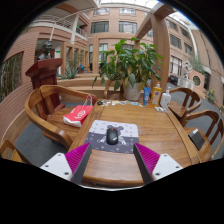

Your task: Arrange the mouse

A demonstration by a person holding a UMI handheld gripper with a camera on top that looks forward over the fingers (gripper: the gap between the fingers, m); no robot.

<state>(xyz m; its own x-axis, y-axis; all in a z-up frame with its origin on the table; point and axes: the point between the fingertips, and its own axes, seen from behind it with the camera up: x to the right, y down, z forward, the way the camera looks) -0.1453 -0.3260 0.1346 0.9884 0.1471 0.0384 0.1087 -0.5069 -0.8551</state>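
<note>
One mouse (112,134) sits on one grey mat (113,133) on the desk (150,122), just beyond my wide-open, empty fingers (112,158). Behind the mat: one potted plant (131,66); bottles beside it unclear.

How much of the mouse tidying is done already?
Done: the small dark computer mouse sits on the grey patterned mouse pad on the round wooden table. In hand: nothing; the gripper has its jaws open, short of the mouse. Left: grasping the mouse and placing it, if it still needs moving.
</note>
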